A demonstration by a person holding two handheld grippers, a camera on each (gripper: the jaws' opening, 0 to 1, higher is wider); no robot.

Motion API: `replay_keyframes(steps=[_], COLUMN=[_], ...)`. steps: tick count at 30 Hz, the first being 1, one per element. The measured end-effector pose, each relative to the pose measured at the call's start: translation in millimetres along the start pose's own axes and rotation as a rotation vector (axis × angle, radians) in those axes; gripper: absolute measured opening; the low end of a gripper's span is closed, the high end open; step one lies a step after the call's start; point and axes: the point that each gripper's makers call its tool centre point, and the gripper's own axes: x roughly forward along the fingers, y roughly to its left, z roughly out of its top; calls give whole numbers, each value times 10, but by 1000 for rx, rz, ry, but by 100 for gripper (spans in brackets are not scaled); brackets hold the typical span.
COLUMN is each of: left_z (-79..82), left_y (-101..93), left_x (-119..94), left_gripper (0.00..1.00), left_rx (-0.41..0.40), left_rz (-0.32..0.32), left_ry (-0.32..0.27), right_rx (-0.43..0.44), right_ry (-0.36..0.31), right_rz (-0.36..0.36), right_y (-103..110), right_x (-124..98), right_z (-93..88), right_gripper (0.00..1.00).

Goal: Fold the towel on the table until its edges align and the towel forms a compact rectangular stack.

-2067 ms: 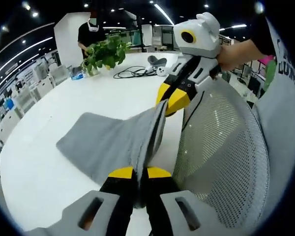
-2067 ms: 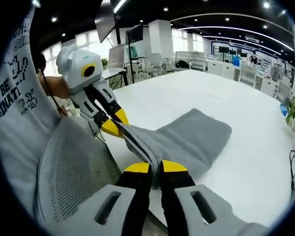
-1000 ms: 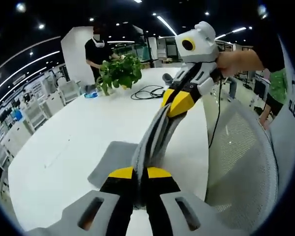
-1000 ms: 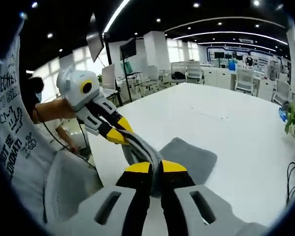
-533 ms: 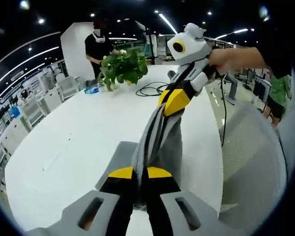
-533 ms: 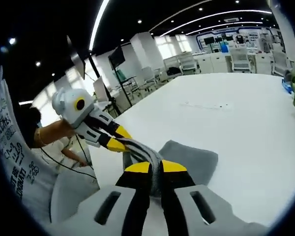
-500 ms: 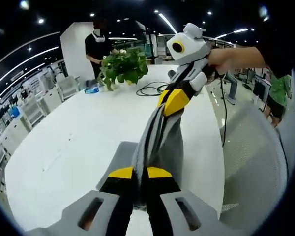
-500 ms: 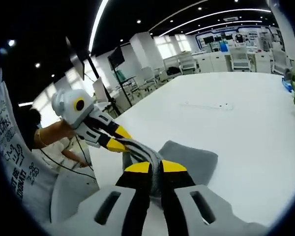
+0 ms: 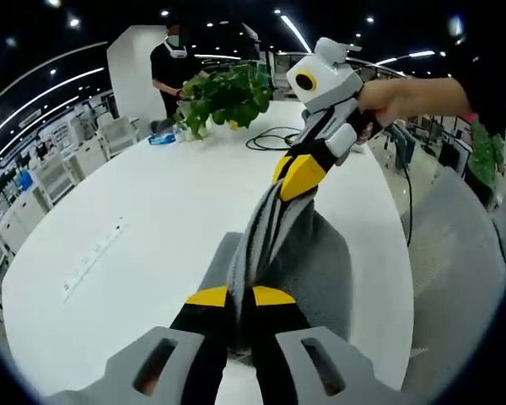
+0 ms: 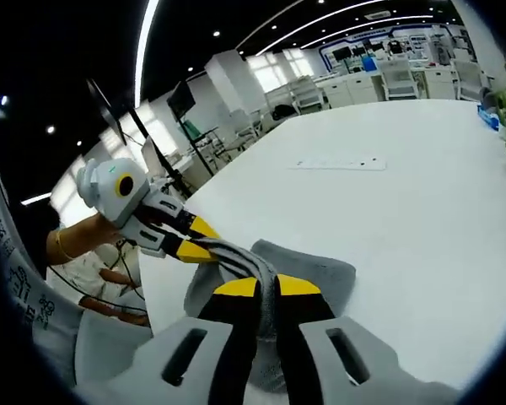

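The towel (image 9: pixel 308 261) is grey and soft, and part of it is lifted off the white tabletop (image 9: pixel 135 219) while the rest lies flat on it, near the edge closest to me. I hold one bunched edge in my left tool (image 9: pixel 240 297), and its two yellow-tipped jaws are pressed tight on the cloth. My right tool (image 10: pixel 266 287) is clamped on the same edge further along, so the cloth runs like a thick rope between the two. I think the towel is light and floppy, so it will sag and bend wherever I do not hold it. It does not look slippery or easy to break. I think the best places to hold it are the corners, or the edge close to them, so the edges can line up when I lay it down. The fold is not done yet, because the cloth is in the air and not in a neat stack. The left gripper view shows things the other one does not: a green plant (image 9: pixel 228 97) at the far end of the tabletop, a black cable (image 9: pixel 274 139) beside it, a person (image 9: pixel 173 63) standing behind the plant, and the mesh back of a chair (image 9: pixel 455 278). The right gripper view shows a thin strip (image 10: pixel 337 164) lying on the tabletop far from the towel, and rows of desks and chairs (image 10: pixel 320 89) in the room beyond.
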Motion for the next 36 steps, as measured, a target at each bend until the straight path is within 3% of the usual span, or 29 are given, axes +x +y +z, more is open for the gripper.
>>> replay_keyframes(steps=[14,20,22,25,27,30,36], left_z=[-377,-458,-465,-477,-400,-413,-544], left_y=[146,236,250,282,352,391,495], left_x=[316,422,448,434,377,285,194], left_gripper=[10,12,13,17,22,28,37], left_rx=[-121,-165,-216,-220,-236,-259,-320], left_rz=[15,68,78,102,142,152,197], left_ry=[41,39,29,21,-48,-57,-43], right_rx=[36,45,47,57,39,28,-4], right_ry=[55,48,1,-22,-37,-109,-55], right_rz=[-28,-48,-77,-79,-86,-86,-112], right_y=[-343,-432,-496,-505,-512,-503,-548], right_x=[378,462,465,445,415,361,342], right_z=[-147,-183,-121,-78,-34,77,-92], right_gripper=[4,5,6,9,15,26,27])
